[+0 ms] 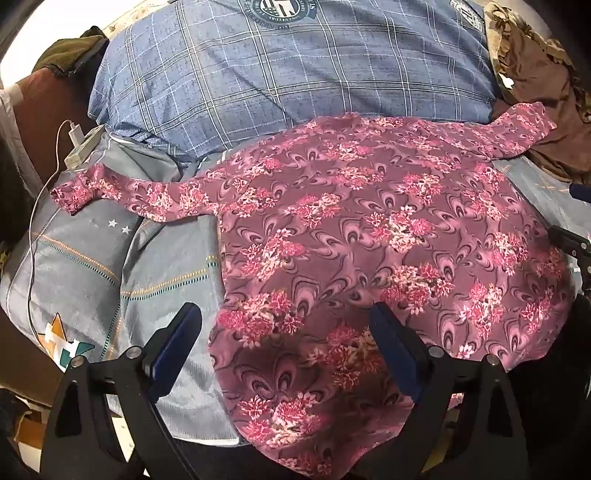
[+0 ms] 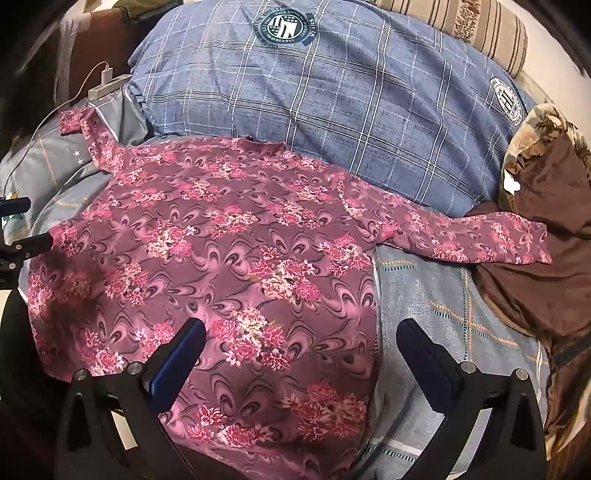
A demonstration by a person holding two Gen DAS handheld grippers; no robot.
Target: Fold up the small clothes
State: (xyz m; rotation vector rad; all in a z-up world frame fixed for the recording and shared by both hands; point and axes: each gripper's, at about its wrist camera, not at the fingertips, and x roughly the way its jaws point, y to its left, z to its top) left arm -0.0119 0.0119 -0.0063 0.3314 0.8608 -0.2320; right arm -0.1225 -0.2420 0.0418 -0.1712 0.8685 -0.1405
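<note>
Pink floral top (image 1: 369, 229) lies spread flat on the grey bedsheet (image 1: 92, 266), sleeves out left and right, blue plaid pillow (image 1: 295, 74) at far side. My left tongs (image 1: 284, 332) hover spread wide over its near left hem, right tongs (image 2: 301, 347) spread wide over near right edge, nothing pinched

The blue checked pillow (image 2: 332, 110) carries two round teal crests (image 2: 285, 30) ringed with small lettering, too warped to read; beside one, a tag seems to say "STYLES". The grey bedsheet (image 1: 92, 266) shows small white stars (image 1: 119, 226)
</note>
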